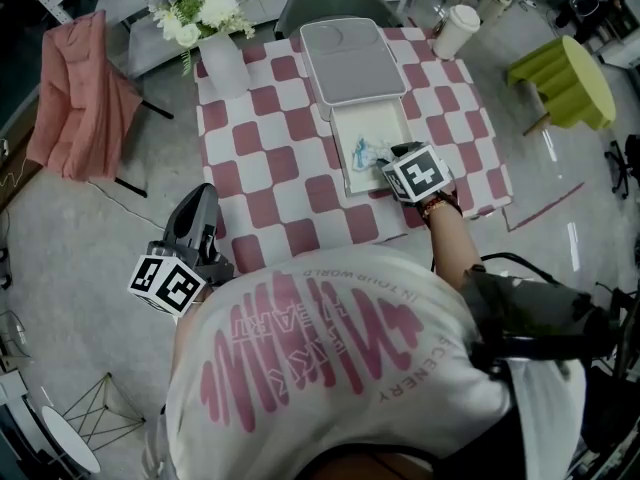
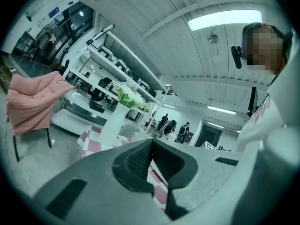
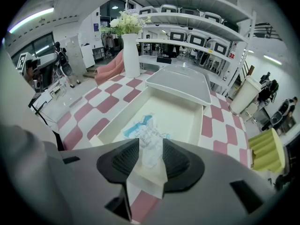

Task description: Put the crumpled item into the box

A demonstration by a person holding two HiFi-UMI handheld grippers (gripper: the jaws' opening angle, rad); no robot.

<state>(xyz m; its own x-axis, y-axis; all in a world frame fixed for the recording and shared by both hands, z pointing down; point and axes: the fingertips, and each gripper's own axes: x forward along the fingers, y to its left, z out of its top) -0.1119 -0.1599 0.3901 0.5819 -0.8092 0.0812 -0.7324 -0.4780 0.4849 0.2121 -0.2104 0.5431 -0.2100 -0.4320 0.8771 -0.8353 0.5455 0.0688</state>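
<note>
The right gripper [image 3: 151,143] reaches over the near rim of the open white box [image 1: 346,168], which sits toward one o'clock on the pink-and-white checked table [image 1: 270,168]. Its jaws stand only narrowly apart, closed against the crumpled item [image 1: 366,152], a clear and blue wad whose far end lies on the box floor. The grey lid [image 1: 352,60] rests at the box's twelve o'clock end. A white vase [image 1: 223,64] of flowers stands at the table's eleven o'clock corner and a paper cup [image 1: 456,30] at two o'clock. The left gripper [image 1: 203,198] hangs off the table at seven o'clock, its jaw tips together with nothing between them.
</note>
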